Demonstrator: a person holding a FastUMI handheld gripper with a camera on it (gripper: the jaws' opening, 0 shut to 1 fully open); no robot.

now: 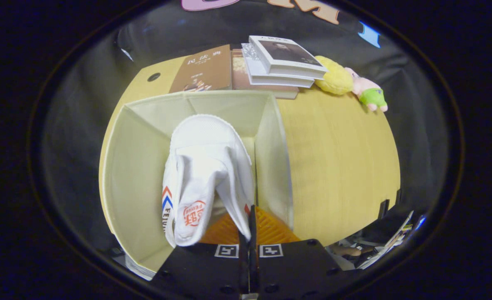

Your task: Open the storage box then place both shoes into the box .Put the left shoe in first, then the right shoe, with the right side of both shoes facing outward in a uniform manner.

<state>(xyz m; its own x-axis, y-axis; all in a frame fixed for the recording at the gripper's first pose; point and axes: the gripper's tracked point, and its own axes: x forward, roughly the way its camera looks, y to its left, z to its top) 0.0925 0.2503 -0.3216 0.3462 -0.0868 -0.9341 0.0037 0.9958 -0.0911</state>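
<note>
A white canvas shoe (pixel 206 166) with red and blue stripes hangs from my gripper (pixel 249 227), toe pointing away, over the open cream fabric storage box (pixel 133 166). The fingers are pressed together on the edge of the shoe's collar, just ahead of me. Under the held shoe, inside the box near its right wall, an orange ribbed sole (pixel 267 229) of another shoe shows. The box's lid is out of sight and its inside walls are plain.
The box stands on a light wooden table (pixel 337 166). Beyond it lie a brown book (pixel 206 71) and a stack of books (pixel 277 62). A yellow and pink plush toy (pixel 350 85) lies at the table's far right. Bare tabletop spreads right of the box.
</note>
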